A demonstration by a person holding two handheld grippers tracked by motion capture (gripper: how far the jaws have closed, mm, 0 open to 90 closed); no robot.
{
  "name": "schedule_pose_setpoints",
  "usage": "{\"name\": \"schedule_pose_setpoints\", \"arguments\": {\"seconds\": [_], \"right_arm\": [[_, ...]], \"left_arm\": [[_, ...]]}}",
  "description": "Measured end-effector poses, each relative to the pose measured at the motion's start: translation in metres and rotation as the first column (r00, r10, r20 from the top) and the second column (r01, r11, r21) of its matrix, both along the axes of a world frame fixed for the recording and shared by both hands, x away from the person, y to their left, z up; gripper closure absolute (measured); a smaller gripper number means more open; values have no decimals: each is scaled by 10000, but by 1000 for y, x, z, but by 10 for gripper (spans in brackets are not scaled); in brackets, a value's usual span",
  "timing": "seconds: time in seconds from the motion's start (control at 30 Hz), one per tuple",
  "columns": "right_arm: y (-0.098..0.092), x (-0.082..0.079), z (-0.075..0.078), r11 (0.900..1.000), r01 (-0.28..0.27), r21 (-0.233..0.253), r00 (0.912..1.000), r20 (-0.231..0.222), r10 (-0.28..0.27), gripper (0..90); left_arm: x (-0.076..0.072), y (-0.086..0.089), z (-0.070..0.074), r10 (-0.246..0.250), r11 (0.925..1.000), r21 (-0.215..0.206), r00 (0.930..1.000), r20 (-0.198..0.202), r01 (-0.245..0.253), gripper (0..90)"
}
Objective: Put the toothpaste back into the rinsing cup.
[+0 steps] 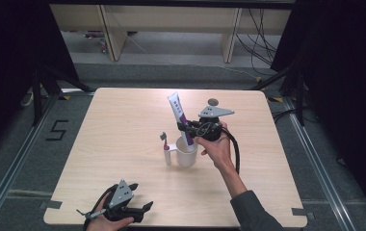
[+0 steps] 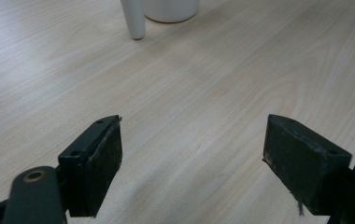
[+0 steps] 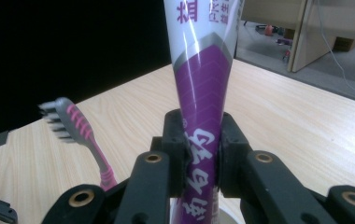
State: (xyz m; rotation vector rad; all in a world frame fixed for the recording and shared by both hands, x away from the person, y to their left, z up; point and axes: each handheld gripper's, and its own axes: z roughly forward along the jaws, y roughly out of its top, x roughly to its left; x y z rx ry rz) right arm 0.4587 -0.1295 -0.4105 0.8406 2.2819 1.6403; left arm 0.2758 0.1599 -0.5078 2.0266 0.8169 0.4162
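Gripping the toothpaste tube (image 1: 180, 117) is the step in hand: the right gripper (image 1: 189, 128) has its jaws pressed against the tube's lower purple section, one on each side, as the right gripper view confirms (image 3: 202, 140). The tube stands nearly upright, leaning slightly away from the person, with its bottom end inside the white cup (image 1: 187, 152) near the middle of the table (image 1: 123, 144). Whether the tube is going in or coming out cannot be determined. A pink-and-grey toothbrush (image 1: 163, 138) stands in the holder (image 1: 168, 155) attached to the cup's left side, just beside the tube but apart from it. The left gripper (image 1: 142, 208) rests at the near table edge, well apart from the cup, jaws spread wide with nothing between them (image 2: 192, 154). The next move probably calls for travel along the tube's own axis, keeping clear of the cup rim and the toothbrush head. A sideways pull could tip the light cup.
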Motion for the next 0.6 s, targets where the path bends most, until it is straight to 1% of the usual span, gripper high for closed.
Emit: {"name": "schedule_pose_setpoints", "arguments": {"seconds": [0.03,0.07,0.1,0.13,0.17,0.2,0.23,0.27,0.3,0.33,0.37,0.4,0.43,0.47,0.5,0.53,0.6], "right_arm": [[0,0,-2,10000,15,56,10000,-56,-15,775],[-1,1,-4,10000,-3,-23,9999,131,3,775],[-1,0,-6,10000,33,50,10000,-68,-32,775],[-2,1,-8,10000,68,-14,10000,46,-68,774],[-1,1,-9,10000,77,60,9999,-69,-77,774],[-1,1,-10,9999,97,-89,10000,-11,-97,774],[0,0,-12,9999,139,2,9998,-156,-139,774],[0,2,-13,9999,85,-57,10000,23,-85,774],[0,1,-14,9999,121,-58,9999,-28,-121,774],[1,1,-16,10000,34,-5,10000,-22,-34,774],[1,1,-16,9999,104,-55,9999,-42,-104,774],[2,1,-18,10000,4,26,10000,-94,-3,774],[1,0,-18,9998,103,-176,9999,82,-101,773],[2,0,-21,10000,41,-22,10000,-30,-41,773],[2,-1,-22,10000,70,-8,9998,-202,-70,773],[2,-1,-23,10000,50,-68,10000,-86,-51,773],[1,-1,-25,9999,115,-130,9999,-90,-116,773]], "left_arm": [[2,2,1,-157,9991,390,9998,130,152,193],[2,2,2,-166,9990,424,9997,155,160,193],[1,2,1,-111,9993,362,9999,114,107,193],[0,0,0,5,10000,81,10000,0,-5,193],[0,0,0,-12,10000,96,10000,-7,13,193],[0,-1,-1,-20,10000,57,10000,21,20,193],[0,-1,-1,-24,10000,66,10000,16,24,193],[0,-1,0,-13,10000,31,10000,-10,13,193],[-1,-1,0,0,10000,65,10000,-43,0,193],[-1,-1,0,-14,10000,70,10000,-30,14,193],[0,-1,-1,-24,10000,-2,10000,14,24,193],[0,-1,-1,-24,10000,19,10000,24,24,193],[0,-1,-1,-27,10000,41,10000,26,27,193],[0,-1,-1,-24,10000,11,10000,2,24,193],[0,0,0,-120,9996,246,9999,-41,121,193],[0,0,0,-137,9996,250,9999,-42,138,193],[0,-1,-1,-126,9998,125,9999,-15,126,193]]}}
